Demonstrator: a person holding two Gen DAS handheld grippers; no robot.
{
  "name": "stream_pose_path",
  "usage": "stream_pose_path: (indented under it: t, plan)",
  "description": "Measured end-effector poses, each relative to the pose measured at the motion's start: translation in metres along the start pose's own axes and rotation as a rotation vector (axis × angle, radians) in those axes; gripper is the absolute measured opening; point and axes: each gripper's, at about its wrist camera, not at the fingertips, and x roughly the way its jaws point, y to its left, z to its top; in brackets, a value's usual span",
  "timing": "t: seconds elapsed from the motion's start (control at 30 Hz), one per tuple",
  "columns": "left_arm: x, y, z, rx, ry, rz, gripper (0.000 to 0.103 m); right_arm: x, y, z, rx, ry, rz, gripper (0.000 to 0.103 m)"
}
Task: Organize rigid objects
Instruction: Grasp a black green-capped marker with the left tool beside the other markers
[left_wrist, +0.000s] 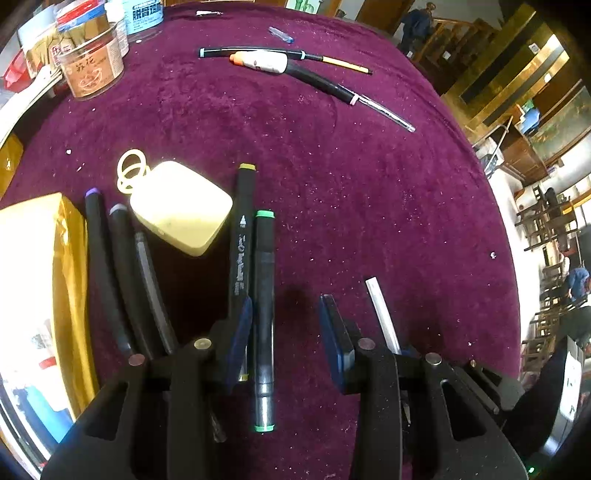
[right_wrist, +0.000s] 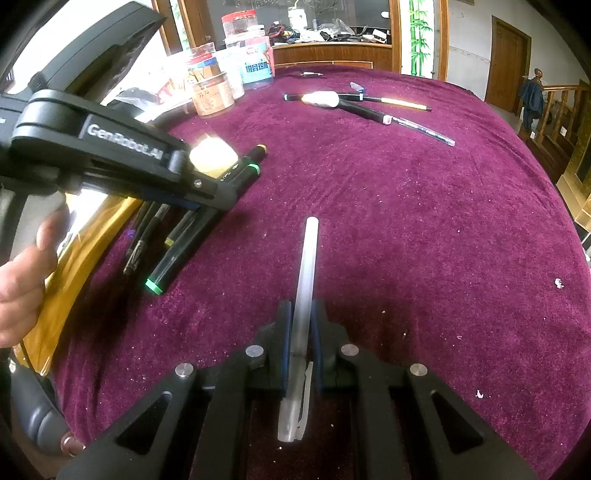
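Observation:
My left gripper (left_wrist: 286, 310) is open just above the purple cloth, with a green-capped black marker (left_wrist: 264, 317) lying between its jaws beside the left pad. A yellow-capped marker (left_wrist: 242, 236) lies next to it, and more dark pens (left_wrist: 110, 273) lie in a row to the left. My right gripper (right_wrist: 300, 314) is shut on a clear white pen (right_wrist: 304, 295), held low over the cloth; the pen's tip also shows in the left wrist view (left_wrist: 382, 310). The left gripper's body (right_wrist: 110, 147) shows over the marker row (right_wrist: 177, 251).
A cream case with a ring loop (left_wrist: 181, 206) lies behind the pens. A gold box (left_wrist: 44, 295) stands at the left. Several loose pens and a glue tube (left_wrist: 266, 62) lie at the far side. Jars (left_wrist: 92, 62) stand at the far left.

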Motion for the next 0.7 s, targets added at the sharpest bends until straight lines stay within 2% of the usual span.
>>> stream_pose_path:
  t: [0.13, 0.27, 0.3, 0.37, 0.43, 0.5, 0.6, 0.63, 0.7]
  plan:
    - [0.006, -0.003, 0.001, 0.012, 0.013, 0.027, 0.034, 0.000, -0.001, 0.000, 0.000, 0.000, 0.001, 0.009]
    - [0.006, -0.002, -0.007, 0.019, 0.028, -0.003, 0.034, 0.000, 0.000, 0.000, 0.001, -0.001, 0.001, 0.010]
    - [0.008, -0.003, -0.007, 0.026, 0.027, 0.021, 0.034, 0.000, 0.000, -0.001, 0.001, -0.001, 0.000, 0.010]
    - [0.016, -0.001, -0.010, 0.020, 0.034, 0.083, 0.027, 0.000, 0.000, -0.001, -0.001, 0.000, -0.002, 0.010]
    - [0.014, -0.002, -0.013, 0.016, 0.026, 0.088, 0.026, -0.001, -0.001, -0.001, -0.001, 0.000, -0.001, 0.010]
    - [0.012, -0.005, -0.021, 0.016, 0.010, 0.096, 0.026, -0.001, 0.000, 0.000, -0.002, -0.001, -0.002, 0.010]
    - [0.010, -0.007, -0.037, 0.030, -0.053, 0.167, 0.012, -0.001, 0.000, -0.001, -0.007, 0.000, -0.007, 0.010]
    - [0.008, -0.007, -0.042, 0.021, -0.067, 0.166, 0.012, -0.001, 0.001, -0.001, -0.008, -0.001, -0.009, 0.010]
    - [0.005, -0.005, -0.054, 0.004, -0.094, 0.117, 0.012, -0.001, 0.001, -0.001, -0.011, -0.001, -0.012, 0.010]
